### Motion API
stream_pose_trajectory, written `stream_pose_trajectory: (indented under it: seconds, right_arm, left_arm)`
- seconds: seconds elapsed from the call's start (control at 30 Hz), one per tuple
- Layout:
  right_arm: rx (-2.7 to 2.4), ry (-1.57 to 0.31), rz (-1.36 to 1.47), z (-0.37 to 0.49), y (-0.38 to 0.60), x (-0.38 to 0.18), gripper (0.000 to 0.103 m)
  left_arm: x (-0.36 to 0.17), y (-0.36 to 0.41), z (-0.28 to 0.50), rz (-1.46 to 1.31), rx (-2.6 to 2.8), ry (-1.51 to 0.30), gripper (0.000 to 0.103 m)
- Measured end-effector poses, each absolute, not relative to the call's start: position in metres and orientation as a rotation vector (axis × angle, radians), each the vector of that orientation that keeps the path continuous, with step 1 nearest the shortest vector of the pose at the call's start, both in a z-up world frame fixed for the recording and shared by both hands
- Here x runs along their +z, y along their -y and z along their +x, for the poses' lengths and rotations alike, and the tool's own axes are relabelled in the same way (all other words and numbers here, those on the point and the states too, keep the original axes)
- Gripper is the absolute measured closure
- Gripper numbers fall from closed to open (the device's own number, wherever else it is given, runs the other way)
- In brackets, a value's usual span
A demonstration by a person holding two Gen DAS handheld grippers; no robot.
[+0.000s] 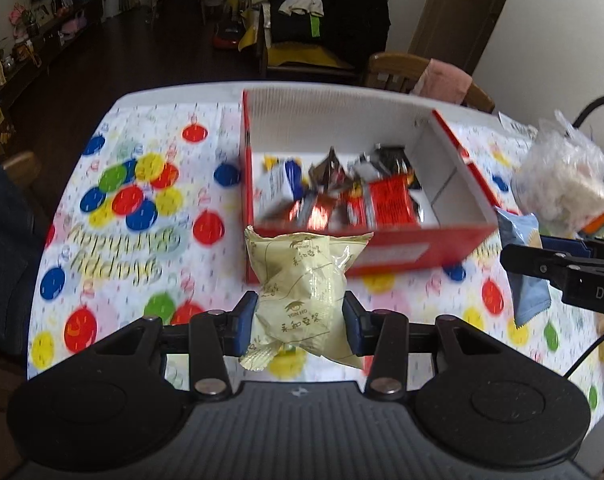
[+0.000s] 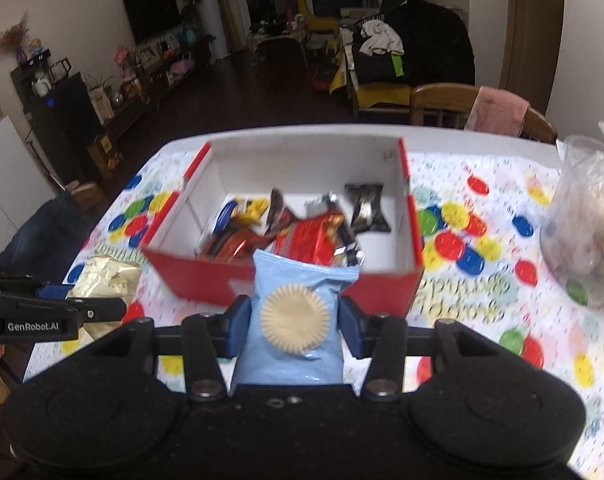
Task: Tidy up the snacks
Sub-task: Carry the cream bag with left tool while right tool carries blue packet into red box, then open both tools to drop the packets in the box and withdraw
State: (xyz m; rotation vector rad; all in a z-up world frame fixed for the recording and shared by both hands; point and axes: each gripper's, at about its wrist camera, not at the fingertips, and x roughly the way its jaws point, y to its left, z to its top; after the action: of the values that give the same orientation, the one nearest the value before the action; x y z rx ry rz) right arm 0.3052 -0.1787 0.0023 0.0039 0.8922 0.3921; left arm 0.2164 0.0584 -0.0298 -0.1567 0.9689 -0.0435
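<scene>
Left wrist view: the left gripper [image 1: 300, 314] fills the bottom of the frame, its blue pads [image 1: 244, 320] pressed against both sides of a pale yellow snack packet [image 1: 302, 284].
Yellow packet: held above the tablecloth [image 1: 134, 208], lower centre of the frame, its top edge overlapping the near wall of the red box [image 1: 386, 248].
Red box: upper centre of the frame, open on top, white inside, standing on the table.
Box contents: a heap of wrapped snacks [image 1: 342, 196] in red, silver, brown and blue-and-white wrappers, piled toward the near wall; blurred, so I cannot tell them apart further.
Right wrist view: the right gripper [image 2: 296, 326] sits at the bottom centre, its pads pinching a light blue biscuit packet [image 2: 292, 320] with a round biscuit printed on it.
Blue packet: lower centre of the frame, upright between the pads, its top edge in front of the box's near wall.
Other gripper seen: in the left wrist view the right one enters from the right edge with the blue packet; in the right wrist view the left one shows at the left edge with the yellow packet.
Clear bag [image 2: 586, 232]: right edge of the frame, on the tablecloth, well apart from the box, holding pale pieces.
Wooden chair [image 2: 462, 106]: beyond the table's far edge, upper right, a pink cloth [image 2: 500, 114] draped over its back.
</scene>
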Motion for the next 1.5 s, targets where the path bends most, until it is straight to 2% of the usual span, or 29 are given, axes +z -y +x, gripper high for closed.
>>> stream_pose_trajectory:
  seconds: [0.67,1.07,1.5]
  right_arm:
    - [0.428,-0.927,0.018,0.429,0.182,-0.001,0.057]
    - [0.458,-1.039,0.032,0.496,0.161,-0.032,0.057]
    - [0.447,-1.163,0.008,0.535,0.133,-0.074,0.057]
  left_arm:
    - [-0.019,-0.039,0.337,-0.132,0.055,-1.002,0.059]
    - [-0.04,-0.029,0.4,-0.087,0.09,-1.086,0.059]
    - [-0.076,-0.023,0.431,-0.057,0.091,-1.23,0.059]
